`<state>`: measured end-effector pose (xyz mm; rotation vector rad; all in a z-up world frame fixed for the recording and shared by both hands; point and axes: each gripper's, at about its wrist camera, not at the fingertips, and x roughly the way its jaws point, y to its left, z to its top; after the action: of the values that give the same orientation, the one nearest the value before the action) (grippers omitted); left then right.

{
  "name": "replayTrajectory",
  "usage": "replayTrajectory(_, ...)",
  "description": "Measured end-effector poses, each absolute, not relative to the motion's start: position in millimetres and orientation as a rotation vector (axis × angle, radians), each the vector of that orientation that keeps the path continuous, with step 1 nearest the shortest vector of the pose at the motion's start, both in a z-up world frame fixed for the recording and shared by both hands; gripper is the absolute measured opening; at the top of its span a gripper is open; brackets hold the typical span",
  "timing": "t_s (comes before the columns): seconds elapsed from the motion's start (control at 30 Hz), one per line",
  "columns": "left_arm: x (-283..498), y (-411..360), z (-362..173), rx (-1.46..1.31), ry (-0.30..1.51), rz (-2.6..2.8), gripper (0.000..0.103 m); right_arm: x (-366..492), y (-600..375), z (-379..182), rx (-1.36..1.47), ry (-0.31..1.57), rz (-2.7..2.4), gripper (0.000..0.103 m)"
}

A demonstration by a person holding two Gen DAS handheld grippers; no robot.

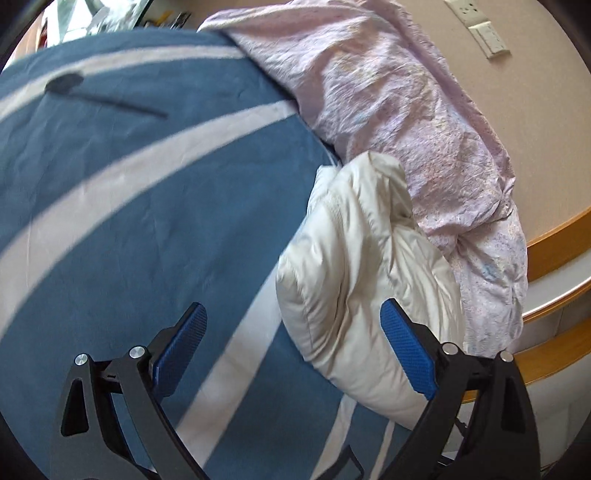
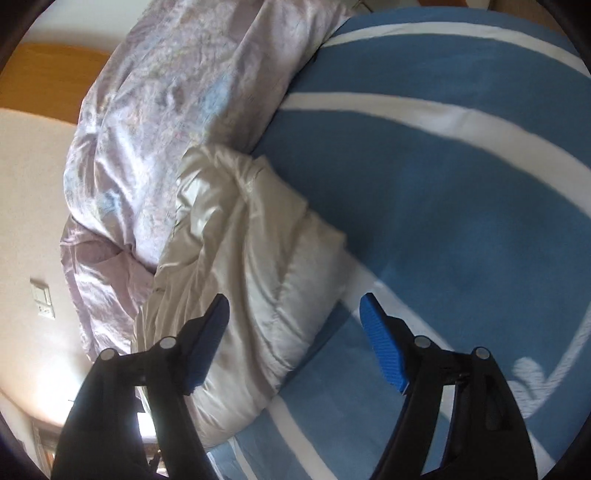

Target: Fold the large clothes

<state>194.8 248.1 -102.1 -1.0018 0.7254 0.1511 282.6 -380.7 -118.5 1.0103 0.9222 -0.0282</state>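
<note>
A cream puffy garment (image 1: 362,280) lies bunched on the blue bed cover with white stripes (image 1: 129,206), against a pink quilt (image 1: 388,110). My left gripper (image 1: 295,314) is open and empty above it, its right finger over the garment's lower edge. In the right wrist view the garment (image 2: 251,266) lies between the quilt (image 2: 159,122) and the blue cover (image 2: 443,192). My right gripper (image 2: 295,306) is open and empty, its left finger over the garment, its right finger over the cover.
A beige wall with a socket and switch (image 1: 480,29) is behind the bed. A wooden bed frame edge (image 1: 554,236) runs at the right. A dark thin object (image 1: 99,94) lies on the cover at far left.
</note>
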Motion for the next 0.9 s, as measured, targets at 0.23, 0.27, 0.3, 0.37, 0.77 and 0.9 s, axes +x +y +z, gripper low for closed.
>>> replayTrajectory(0.23,207,218,-107,-1.033,0.755,0.116,0.094,293,-370,-126,1.011,0.933,-0.049,0.065)
replayTrajectory(0.27,211,215,-108,-1.048,0.759,0.109,0.092,294,-369,-126,1.009,0.925,-0.049,0.065)
replayTrajectory(0.3,213,213,-109,-1.058,0.759,0.105,0.090,295,-367,-127,1.012,0.920,-0.048,0.064)
replayTrajectory(0.37,221,209,-111,-1.086,0.751,0.096,0.081,296,-367,-127,1.019,0.908,-0.047,0.063)
replayTrajectory(0.77,219,228,-109,-1.207,0.596,0.048,0.017,286,-355,-90,0.907,0.797,0.059,0.019)
replayTrajectory(0.9,198,234,-86,-1.169,0.545,0.019,0.016,265,-349,-69,0.865,0.765,0.129,0.018)
